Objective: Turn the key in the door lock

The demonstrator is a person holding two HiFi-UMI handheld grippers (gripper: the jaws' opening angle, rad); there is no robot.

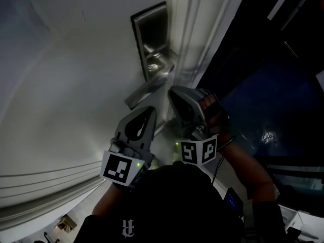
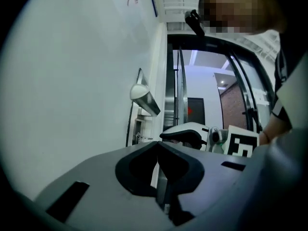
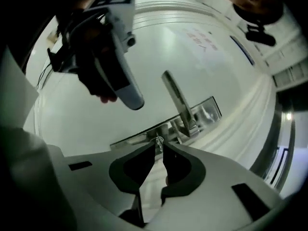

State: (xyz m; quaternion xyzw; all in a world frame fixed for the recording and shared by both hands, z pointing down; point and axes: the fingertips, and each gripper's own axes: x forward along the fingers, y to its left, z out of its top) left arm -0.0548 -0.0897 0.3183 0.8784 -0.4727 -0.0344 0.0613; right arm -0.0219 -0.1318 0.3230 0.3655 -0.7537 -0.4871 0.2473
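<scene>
Your right claw (image 3: 159, 147) pinches the small key (image 3: 158, 140) at the lock plate (image 3: 208, 110). It's likely stiff, slick metal, so hold its flat head. Left claw (image 2: 158, 146) is closed on nothing.

L grey two-jaw gripper (image 1: 150, 110): tongs closed tip to tip, nothing between, aimed up and fwd. R grey two-jaw gripper (image 1: 173, 92) just beside it, R hand (image 1: 215, 114) wrapped round its body, tongs pinched on small silver key (image 3: 159, 140).
</scene>
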